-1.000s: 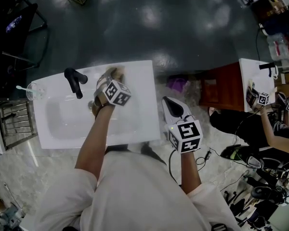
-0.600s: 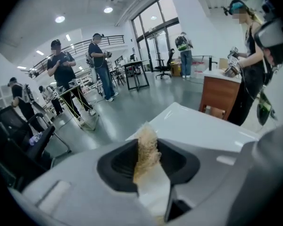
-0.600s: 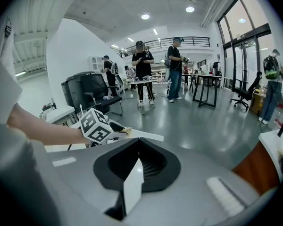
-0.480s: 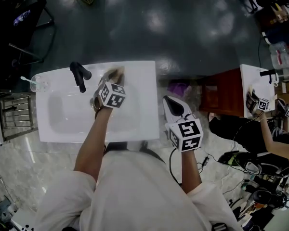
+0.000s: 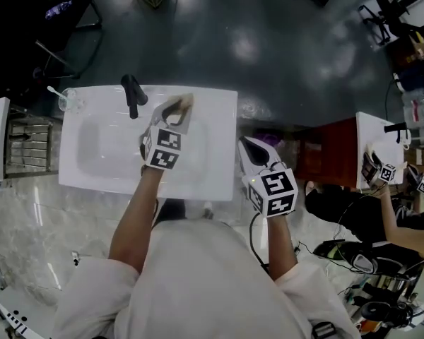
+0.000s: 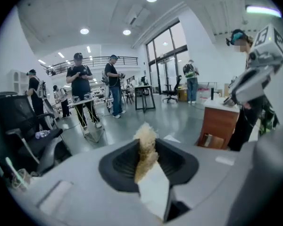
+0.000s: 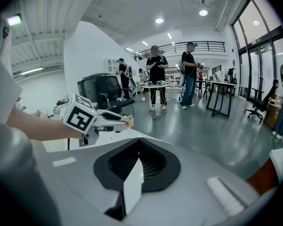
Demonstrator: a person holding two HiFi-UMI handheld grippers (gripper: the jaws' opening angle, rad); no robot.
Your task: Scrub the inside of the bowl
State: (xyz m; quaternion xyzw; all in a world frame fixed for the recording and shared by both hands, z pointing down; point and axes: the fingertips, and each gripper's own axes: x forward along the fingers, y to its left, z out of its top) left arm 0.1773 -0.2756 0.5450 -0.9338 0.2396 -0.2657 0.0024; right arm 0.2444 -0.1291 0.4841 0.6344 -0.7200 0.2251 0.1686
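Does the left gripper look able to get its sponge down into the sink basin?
Probably yes. The left gripper, whose fingers have just been closing on the tan sponge, hangs above the open white basin; the black faucet stands clear to its left.

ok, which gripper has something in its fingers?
The left gripper, over the white sink: its fingers have just been closing on a tan scrub pad. The right gripper is shut and empty.

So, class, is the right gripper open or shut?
Shut: on the right gripper, the fingers meet, nothing between them.
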